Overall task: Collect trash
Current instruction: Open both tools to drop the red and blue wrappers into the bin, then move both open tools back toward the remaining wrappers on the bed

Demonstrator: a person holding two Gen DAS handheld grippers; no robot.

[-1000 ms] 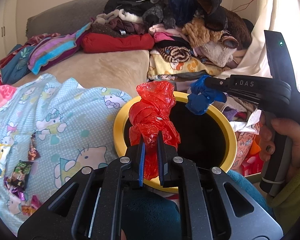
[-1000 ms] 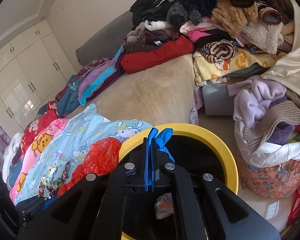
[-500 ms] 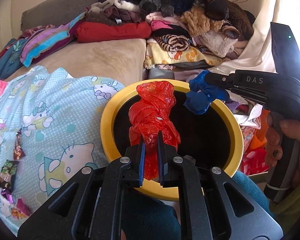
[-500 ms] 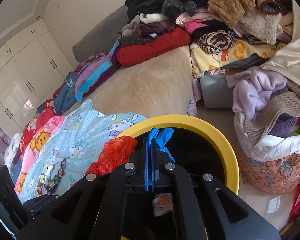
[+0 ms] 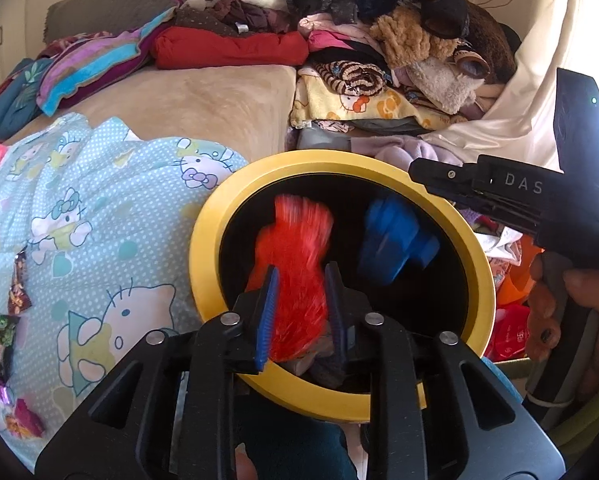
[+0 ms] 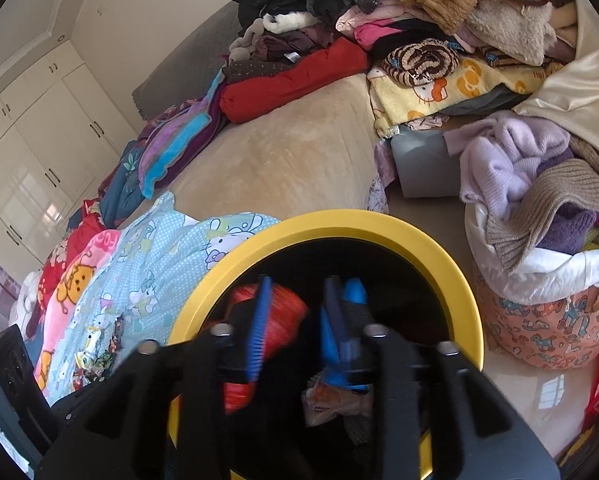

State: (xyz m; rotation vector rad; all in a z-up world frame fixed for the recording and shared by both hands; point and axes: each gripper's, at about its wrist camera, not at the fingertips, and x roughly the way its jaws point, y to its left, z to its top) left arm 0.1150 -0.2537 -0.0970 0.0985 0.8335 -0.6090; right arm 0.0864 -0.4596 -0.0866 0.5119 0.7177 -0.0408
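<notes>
A yellow-rimmed black bin (image 5: 203, 256) (image 6: 451, 272) stands beside the bed. My left gripper (image 5: 301, 316) is open over its mouth; a red plastic bag (image 5: 295, 256), motion-blurred, drops between its fingers into the bin. My right gripper (image 6: 295, 332) is open too, seen from the side in the left wrist view (image 5: 419, 172). A blue wad (image 5: 391, 240) (image 6: 353, 292) falls blurred below it inside the bin. The red bag also shows in the right wrist view (image 6: 283, 316). Other trash lies at the bin's bottom (image 6: 331, 396).
Several candy wrappers (image 5: 3, 336) (image 6: 99, 356) lie on the Hello Kitty sheet (image 5: 99, 216) at left. A clothes pile (image 5: 379, 40) fills the bed's far side. A laundry basket (image 6: 547, 320) full of knitwear stands right of the bin.
Both grippers have opened over the bin. The red bag and the blue wad have left the fingers and are falling inside. Both grippers came closer over the bin mouth.
</notes>
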